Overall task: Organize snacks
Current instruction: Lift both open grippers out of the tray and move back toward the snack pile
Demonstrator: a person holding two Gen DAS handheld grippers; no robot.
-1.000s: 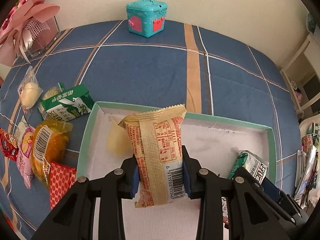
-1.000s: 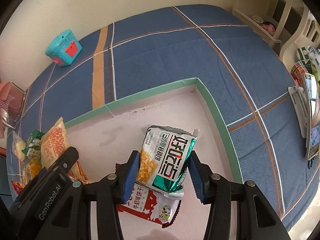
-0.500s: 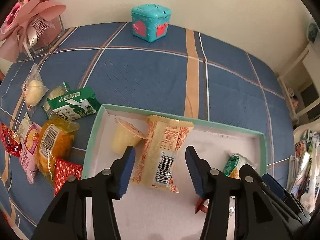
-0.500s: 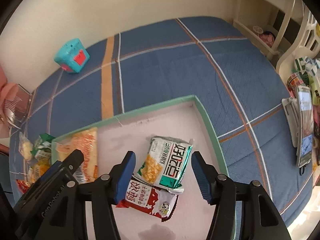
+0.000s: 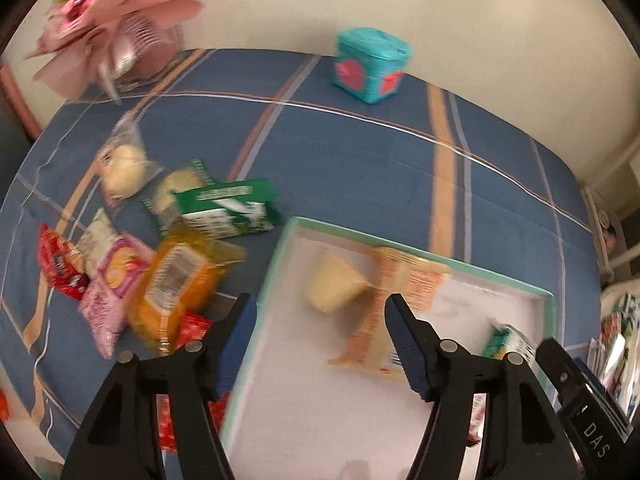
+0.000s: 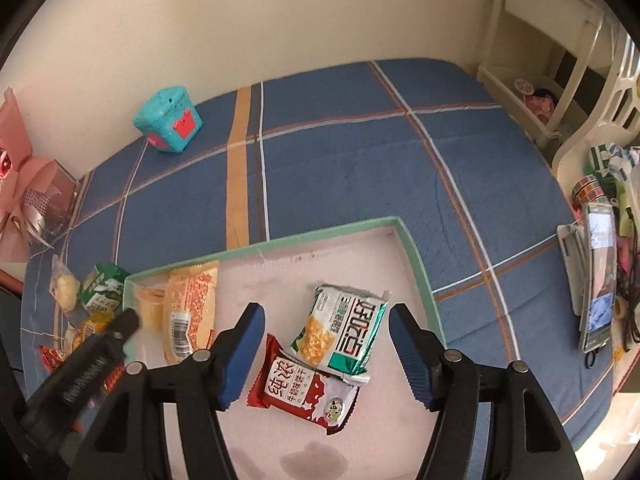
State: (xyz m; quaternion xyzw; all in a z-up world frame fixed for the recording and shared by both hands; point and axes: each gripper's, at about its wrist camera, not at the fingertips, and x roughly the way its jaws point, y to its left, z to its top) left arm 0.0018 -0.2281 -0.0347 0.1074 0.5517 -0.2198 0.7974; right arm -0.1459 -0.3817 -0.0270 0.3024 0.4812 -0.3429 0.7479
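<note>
Both tongs had just spread, nothing between them. Left tongs saw loose snacks outside the tray. Only the right tongs showed the red packet under the green packet.

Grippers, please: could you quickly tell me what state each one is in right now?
Left tool: open, empty; jaws just opened, orange packet lies in the tray.
Right tool: open, empty; jaws just opened, green packet lies below.

Loose snack packets crowd the bed left of the tray; the tray's near floor and the bedspread beyond lie bare.
</note>
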